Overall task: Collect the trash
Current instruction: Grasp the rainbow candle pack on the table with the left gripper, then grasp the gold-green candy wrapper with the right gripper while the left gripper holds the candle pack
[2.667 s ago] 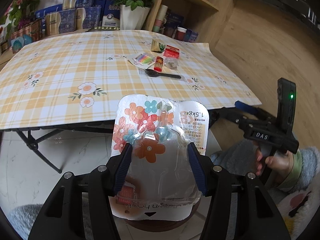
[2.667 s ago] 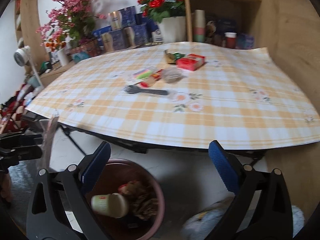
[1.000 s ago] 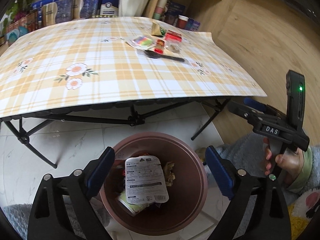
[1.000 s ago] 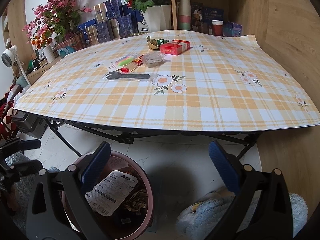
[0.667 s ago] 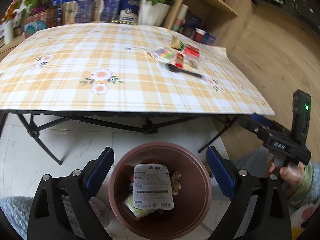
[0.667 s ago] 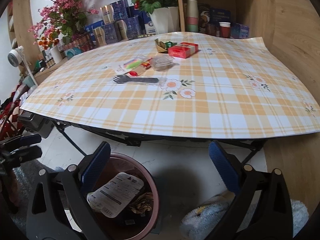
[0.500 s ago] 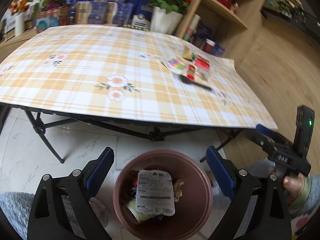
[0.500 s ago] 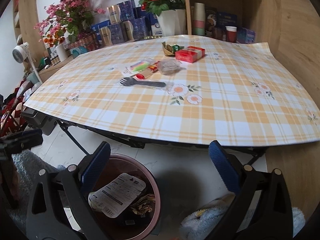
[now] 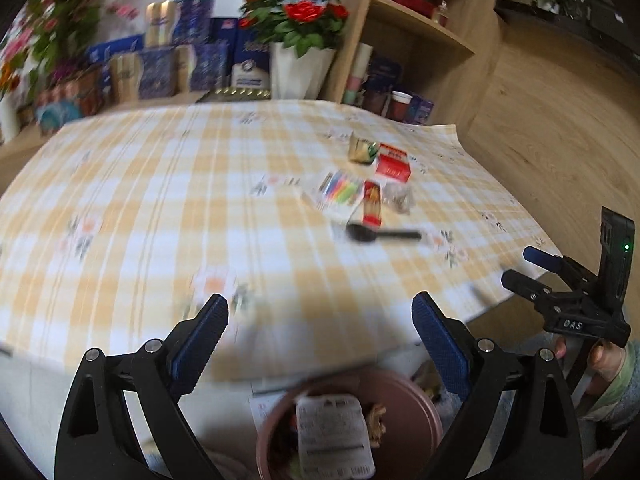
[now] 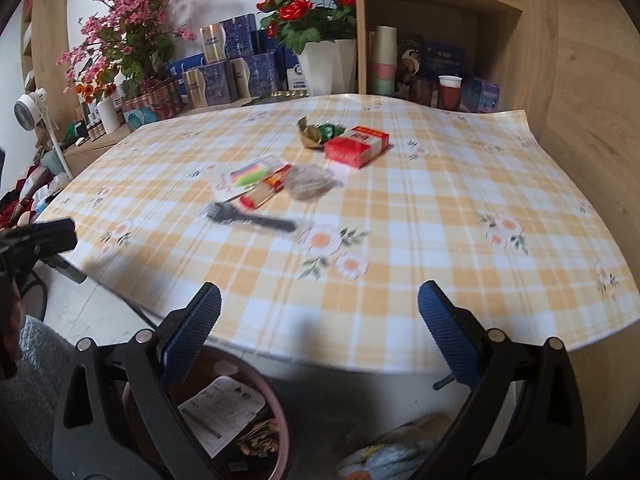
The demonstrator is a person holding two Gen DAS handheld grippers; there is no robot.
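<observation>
Nearest the cameras, below the table's front edge, the brown bin [image 10: 276,420] already holds a flat printed package [image 9: 334,436] and some crumpled scraps, so part of the collecting looks done. Just above the bin, the left gripper [image 9: 320,344] is raised toward the table with its blue pads spread wide and nothing between them; the right gripper [image 10: 318,334] hovers likewise over the table's near edge, jaws wide apart and empty, held by a hand [image 9: 600,364] at the bin's right. Further in on the checked tablecloth [image 10: 440,208], well beyond the bin, the remaining trash lies in a cluster: a black plastic fork [image 10: 250,218], a red-and-yellow packet [image 10: 266,190], a colourful wrapper [image 10: 248,174], a crumpled clear bag [image 10: 310,182], then a red box [image 10: 356,146] and a gold-green wrapper [image 10: 318,132] farthest back. Several pickups seem left.
</observation>
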